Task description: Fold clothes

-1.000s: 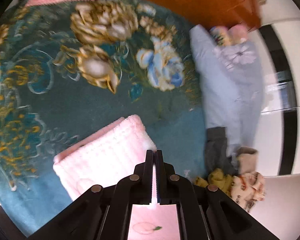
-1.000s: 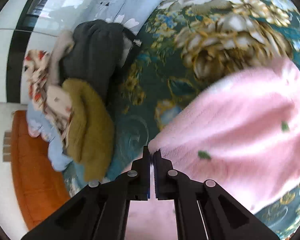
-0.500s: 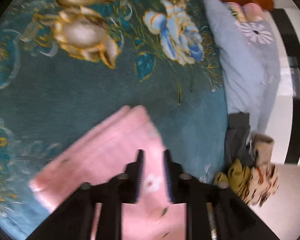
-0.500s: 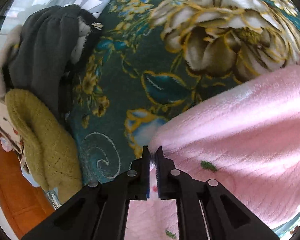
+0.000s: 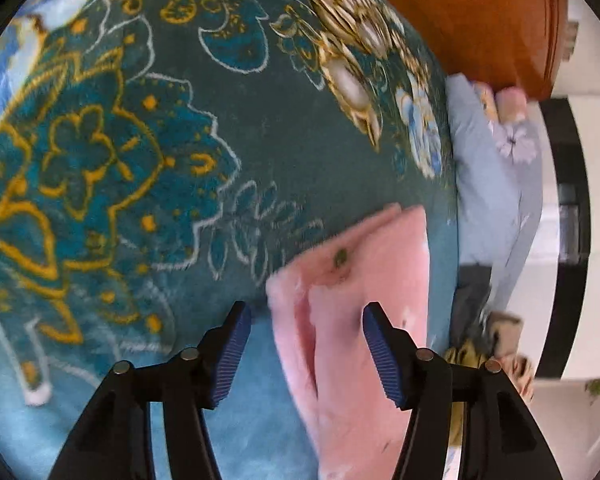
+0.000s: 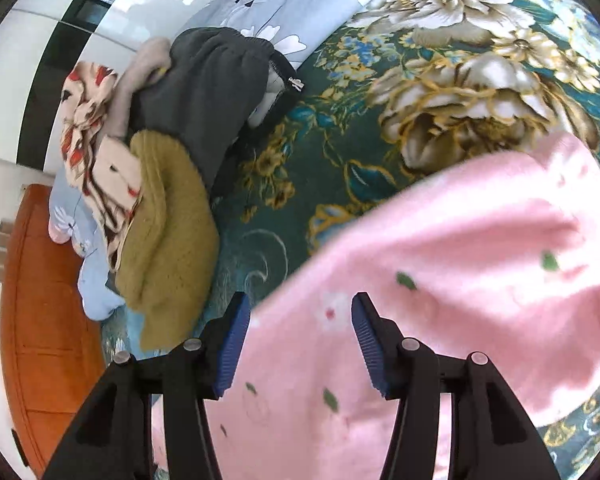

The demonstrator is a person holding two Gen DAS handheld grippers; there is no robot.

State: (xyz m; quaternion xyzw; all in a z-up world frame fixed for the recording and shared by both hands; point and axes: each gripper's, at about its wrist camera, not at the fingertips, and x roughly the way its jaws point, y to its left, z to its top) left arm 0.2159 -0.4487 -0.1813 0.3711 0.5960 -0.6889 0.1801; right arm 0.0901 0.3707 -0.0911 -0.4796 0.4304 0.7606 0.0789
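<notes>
Both claws, my left claw (image 5: 306, 344) and right claw (image 6: 298, 338), are released, jaws spread above the folded pink garment (image 6: 440, 280) lying on the bed (image 5: 140, 140); unfolded pile (image 6: 172, 160) far left.

We see bare bedspread (image 5: 148, 168) filling the left wrist view's left half; in the right wrist view, a clothes pile (image 6: 160, 184) blocks the left side.

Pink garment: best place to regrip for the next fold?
Take the pink garment at its layered folded edge, near the corner, sliding a finger in low from the bedspread side. The stacked layers there stand out as a lip; the left gripper is already open over it.
</notes>
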